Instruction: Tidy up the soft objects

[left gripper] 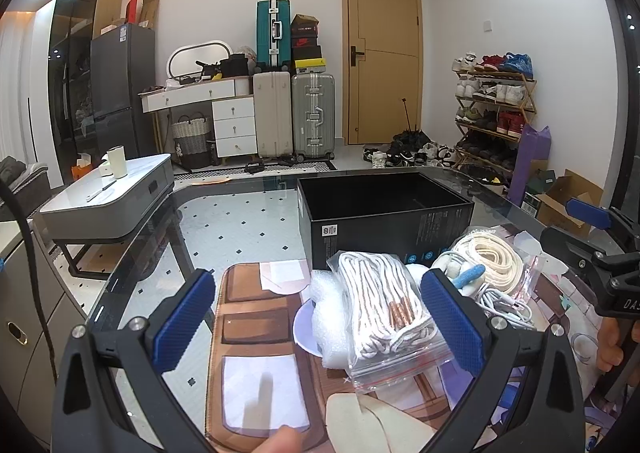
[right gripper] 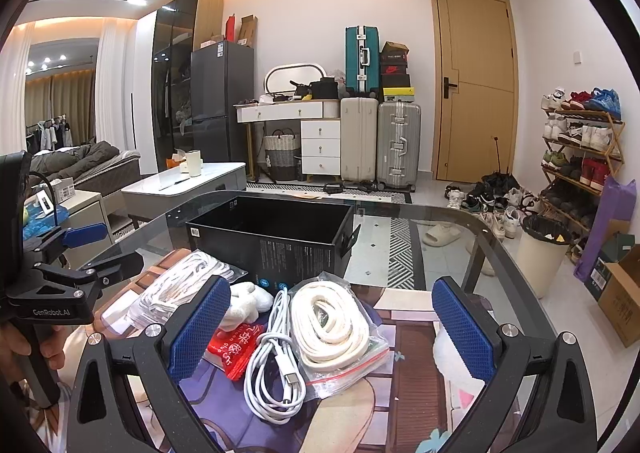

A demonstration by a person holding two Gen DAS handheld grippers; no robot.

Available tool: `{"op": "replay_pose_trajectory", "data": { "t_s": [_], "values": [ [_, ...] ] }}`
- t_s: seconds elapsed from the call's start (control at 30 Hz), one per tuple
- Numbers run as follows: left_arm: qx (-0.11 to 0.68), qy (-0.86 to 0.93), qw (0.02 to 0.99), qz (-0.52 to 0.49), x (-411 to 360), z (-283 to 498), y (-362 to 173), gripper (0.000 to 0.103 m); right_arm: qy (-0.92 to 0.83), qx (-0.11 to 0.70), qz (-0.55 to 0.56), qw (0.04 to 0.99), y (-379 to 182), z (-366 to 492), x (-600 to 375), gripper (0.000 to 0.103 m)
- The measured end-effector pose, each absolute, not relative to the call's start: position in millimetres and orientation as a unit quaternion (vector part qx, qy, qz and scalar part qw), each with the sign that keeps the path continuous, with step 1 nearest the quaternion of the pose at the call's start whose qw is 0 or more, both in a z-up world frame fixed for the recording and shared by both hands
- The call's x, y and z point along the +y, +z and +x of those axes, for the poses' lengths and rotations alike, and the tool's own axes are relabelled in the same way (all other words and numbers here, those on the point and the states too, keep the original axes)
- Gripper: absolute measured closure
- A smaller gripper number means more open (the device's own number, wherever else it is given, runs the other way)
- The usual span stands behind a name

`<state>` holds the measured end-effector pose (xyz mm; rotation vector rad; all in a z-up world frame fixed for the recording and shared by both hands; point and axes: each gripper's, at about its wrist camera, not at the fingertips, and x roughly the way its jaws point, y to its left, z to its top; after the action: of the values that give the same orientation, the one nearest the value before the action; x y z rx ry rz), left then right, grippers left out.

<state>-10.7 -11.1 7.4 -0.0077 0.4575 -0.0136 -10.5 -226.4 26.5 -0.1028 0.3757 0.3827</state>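
A clear zip bag of white cord (left gripper: 384, 309) lies on the printed mat (left gripper: 256, 333) at the near end of the glass table (left gripper: 132, 261), propped on a wad of bubble wrap (left gripper: 328, 317), with the open black box (left gripper: 380, 213) just behind it. To its right sit a second bag of flat cream strap (right gripper: 332, 325), a coiled white cable (right gripper: 272, 365), a red packet (right gripper: 232, 349) and a small white plush toy (right gripper: 244, 301), all touching or overlapping in one loose heap. The left gripper (left gripper: 316, 317) hangs wide open with the cord bag between its blue pads; the right gripper (right gripper: 328, 325) is likewise spread, framing the strap bag and cable. Neither holds anything. The step in hand looks to be a first pick, probably for the box. It would go best by closing on the thick middle of the bundle rather than the slippery bag edge, lifting straight up so the neighbouring cable is not dragged along, then lowering well inside the box walls before letting go.
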Motion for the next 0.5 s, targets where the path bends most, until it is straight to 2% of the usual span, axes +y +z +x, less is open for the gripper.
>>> {"op": "replay_pose_trajectory", "data": {
  "t_s": [0.5],
  "values": [
    [0.229,-0.007,0.973,-0.006,-8.8,-9.3,6.5,0.0,0.183,0.191,-0.045,0.963,26.5,-6.9,-228.9,0.0]
  ]
}}
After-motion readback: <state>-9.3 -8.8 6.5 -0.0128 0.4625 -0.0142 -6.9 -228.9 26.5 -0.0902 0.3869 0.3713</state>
